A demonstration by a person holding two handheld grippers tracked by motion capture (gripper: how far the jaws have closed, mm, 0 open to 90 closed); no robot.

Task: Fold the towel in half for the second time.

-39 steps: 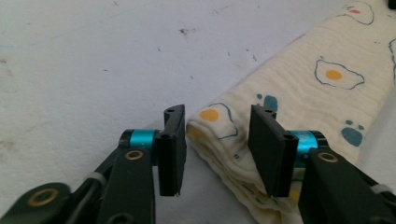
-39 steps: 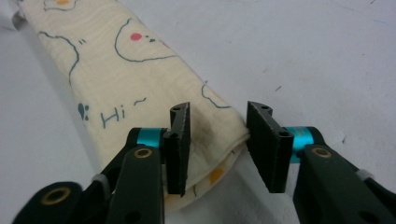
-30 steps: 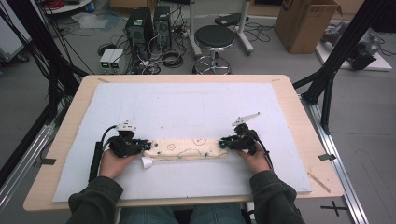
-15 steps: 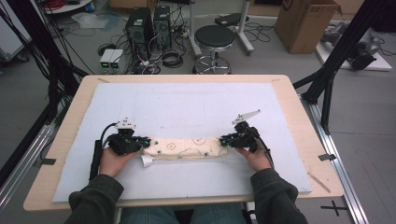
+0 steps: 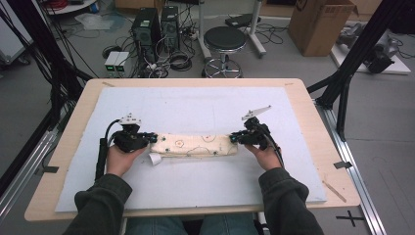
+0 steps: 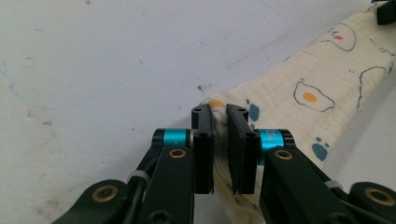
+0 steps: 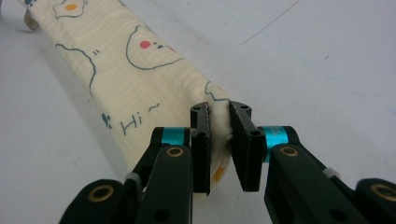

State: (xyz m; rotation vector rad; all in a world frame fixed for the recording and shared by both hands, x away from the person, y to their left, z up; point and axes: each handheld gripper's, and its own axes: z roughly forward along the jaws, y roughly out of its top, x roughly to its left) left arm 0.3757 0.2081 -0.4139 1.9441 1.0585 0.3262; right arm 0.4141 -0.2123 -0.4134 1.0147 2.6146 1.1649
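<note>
A cream cloth [image 5: 193, 145] printed with fried eggs and blue outlines lies folded into a long narrow strip across the white mat. My left gripper [image 5: 147, 139] is shut on the strip's left end, and in the left gripper view the fabric [image 6: 299, 93] is pinched between the jaws of that gripper [image 6: 219, 114]. My right gripper [image 5: 236, 138] is shut on the right end, with the cloth [image 7: 126, 70] bunched between the jaws of the same gripper [image 7: 219, 112]. A small white tag [image 5: 155, 159] sticks out under the strip near the left hand.
The white mat [image 5: 205, 107] covers most of the wooden table [image 5: 313, 117]. Beyond the far edge stand a black stool [image 5: 224, 41], computer towers [image 5: 156, 24] and a cardboard box [image 5: 318, 22]. Black frame posts [image 5: 357, 58] rise at the right.
Both grippers stay shut on the ends of the strip. The hands and cloth have barely shifted.
</note>
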